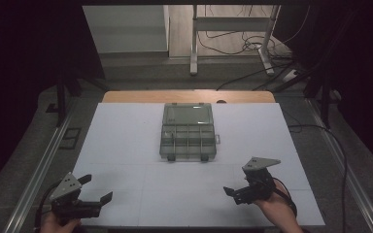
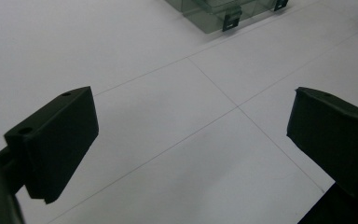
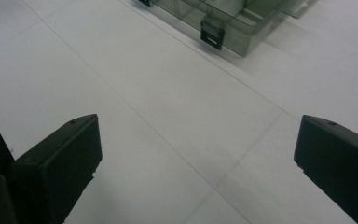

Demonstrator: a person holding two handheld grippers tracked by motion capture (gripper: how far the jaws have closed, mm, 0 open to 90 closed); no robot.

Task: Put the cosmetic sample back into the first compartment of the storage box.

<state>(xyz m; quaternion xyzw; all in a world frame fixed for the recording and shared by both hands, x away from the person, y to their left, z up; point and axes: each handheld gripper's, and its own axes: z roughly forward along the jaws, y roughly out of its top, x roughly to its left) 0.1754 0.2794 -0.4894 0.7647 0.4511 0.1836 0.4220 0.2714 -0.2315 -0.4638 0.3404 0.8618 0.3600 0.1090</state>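
A clear grey plastic compartment box [image 1: 188, 141] with two black latches on its near side sits at the middle of the white table [image 1: 126, 141]; its lid [image 1: 188, 115] appears folded back on the far side. My left gripper [image 1: 96, 188] hovers at the near left corner, open and empty. My right gripper [image 1: 237, 187] is at the near right, also open and empty. In the left gripper view the box [image 2: 219, 11] lies far ahead of the wide-apart jaws of the left gripper [image 2: 191, 126]. The right gripper view shows a box corner and latch [image 3: 212, 32] beyond the spread jaws of the right gripper [image 3: 198, 154].
A wooden strip [image 1: 189, 96] runs along the table's far edge. Metal rails [image 1: 43, 160] flank the table on both sides. Desk legs [image 1: 193, 43] and loose cables [image 1: 252, 46] lie on the floor beyond. A cable [image 1: 340, 150] trails off the right side.
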